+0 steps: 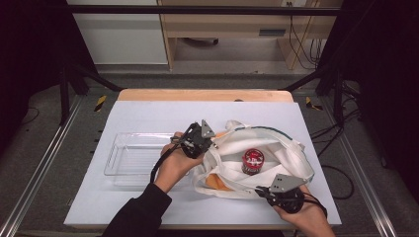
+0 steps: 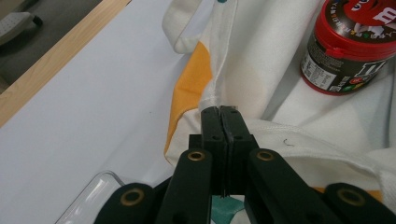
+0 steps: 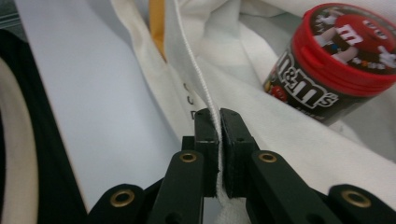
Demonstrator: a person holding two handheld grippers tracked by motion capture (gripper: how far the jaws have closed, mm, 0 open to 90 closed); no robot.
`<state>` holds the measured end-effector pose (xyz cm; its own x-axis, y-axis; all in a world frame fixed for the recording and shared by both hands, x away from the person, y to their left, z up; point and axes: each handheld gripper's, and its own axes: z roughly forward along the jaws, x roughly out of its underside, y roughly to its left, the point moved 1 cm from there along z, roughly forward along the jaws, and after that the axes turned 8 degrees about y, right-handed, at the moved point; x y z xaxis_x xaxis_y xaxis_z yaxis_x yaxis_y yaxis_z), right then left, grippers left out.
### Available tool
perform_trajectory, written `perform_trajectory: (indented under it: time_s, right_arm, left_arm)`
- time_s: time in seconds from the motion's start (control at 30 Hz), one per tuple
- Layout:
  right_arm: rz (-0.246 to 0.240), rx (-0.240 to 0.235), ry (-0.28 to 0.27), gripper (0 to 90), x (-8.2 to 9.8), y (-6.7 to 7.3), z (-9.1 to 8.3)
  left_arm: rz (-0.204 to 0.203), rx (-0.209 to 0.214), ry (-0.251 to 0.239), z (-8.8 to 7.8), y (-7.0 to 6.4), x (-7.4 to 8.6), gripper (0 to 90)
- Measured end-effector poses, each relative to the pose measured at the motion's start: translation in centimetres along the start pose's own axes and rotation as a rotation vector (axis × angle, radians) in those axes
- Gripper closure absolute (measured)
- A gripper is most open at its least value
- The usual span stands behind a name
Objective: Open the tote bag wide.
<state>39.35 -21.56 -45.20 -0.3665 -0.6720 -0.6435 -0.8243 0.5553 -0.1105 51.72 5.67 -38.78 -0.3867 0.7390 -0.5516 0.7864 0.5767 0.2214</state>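
White table [image 1: 148,118]: both hand-held grippers pinch the bag [image 1: 291,153] rim

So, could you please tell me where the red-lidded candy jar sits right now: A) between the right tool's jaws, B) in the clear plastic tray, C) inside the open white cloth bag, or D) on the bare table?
C: the red-lidded candy jar rests on the fabric inside the open white cloth bag, while both tools pinch only the bag's edge.

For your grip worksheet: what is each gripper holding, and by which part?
Both hold the white tote bag: left gripper pinches its rim seam, right gripper its near rim.
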Motion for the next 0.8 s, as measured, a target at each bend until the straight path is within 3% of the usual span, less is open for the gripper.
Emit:
perform_trajectory:
  time_s: [0.17,0.4,0.63,0.8]
  right_arm:
    - [-0.012,-0.026,0.021,87.4,0.3,0.6,0.0]
    - [0.003,-0.037,0.028,87.2,0.7,0.4,0.4]
    - [0.017,-0.044,0.018,86.7,0.8,0.3,0.5]
    - [0.017,-0.041,0.012,82.7,0.8,0.3,0.4]
  left_arm:
    - [-0.007,0.004,0.010,0.3,0.1,-0.1,89.3]
    - [0.028,-0.002,-0.002,-0.1,-0.2,-0.8,85.6]
    - [0.061,-0.006,-0.051,-0.5,-0.8,-2.8,68.5]
    - [0.090,0.001,-0.069,0.6,-1.2,-4.9,58.1]
